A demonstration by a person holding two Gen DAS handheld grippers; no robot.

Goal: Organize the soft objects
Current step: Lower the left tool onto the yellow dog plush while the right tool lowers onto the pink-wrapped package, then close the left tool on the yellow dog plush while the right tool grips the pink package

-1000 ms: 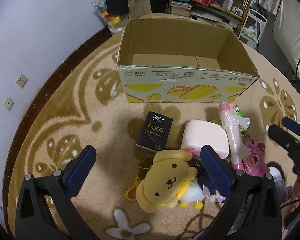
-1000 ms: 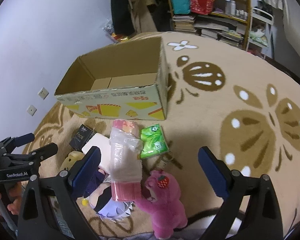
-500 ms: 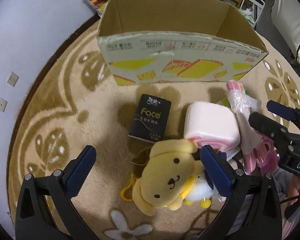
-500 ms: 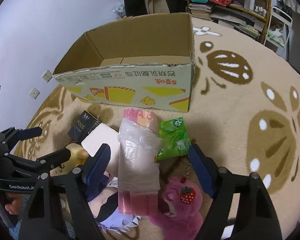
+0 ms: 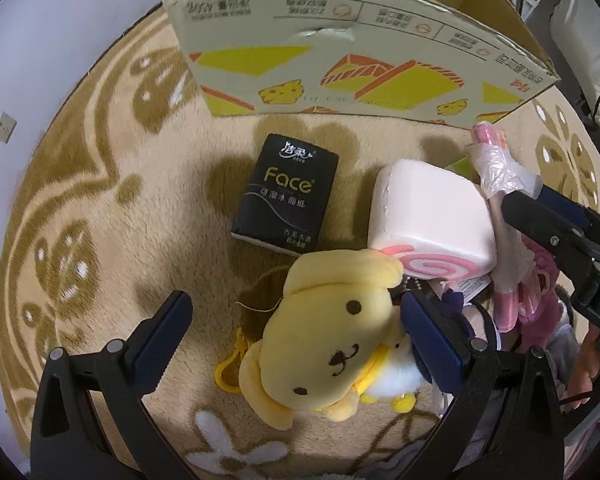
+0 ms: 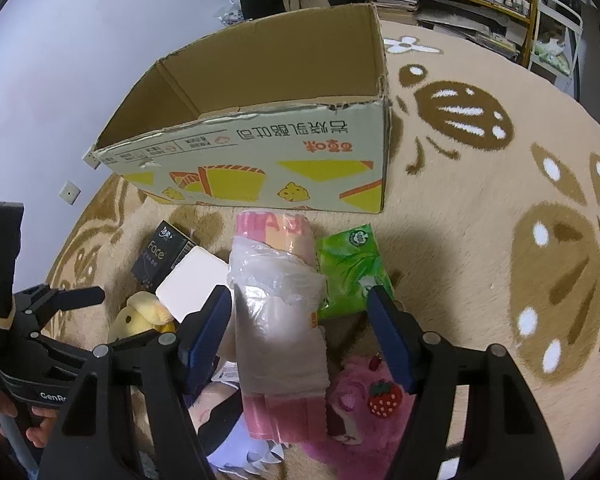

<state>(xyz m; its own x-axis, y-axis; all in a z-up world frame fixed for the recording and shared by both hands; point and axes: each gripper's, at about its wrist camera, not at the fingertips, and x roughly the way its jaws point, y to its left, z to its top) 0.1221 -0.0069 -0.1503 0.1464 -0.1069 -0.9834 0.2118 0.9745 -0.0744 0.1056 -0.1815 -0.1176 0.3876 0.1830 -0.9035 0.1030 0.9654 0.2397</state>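
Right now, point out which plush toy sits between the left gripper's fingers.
The yellow dog plush. It lies on the rug inside the open left gripper. The pink bear plush with the strawberry lies off to the right, under the right gripper.

Both wrist views look steeply down at close range, sharing the cardboard box (image 5: 340,60) (image 6: 260,152) and toy pile.

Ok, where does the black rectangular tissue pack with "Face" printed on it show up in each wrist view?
Left wrist view: the black "Face" tissue pack lies flat near centre, on the rug ahead of the open left gripper.
Right wrist view: the pack sits left of centre, partly covered by the pale pink block.
Shared landmark: the open cardboard box with yellow print just beyond it.
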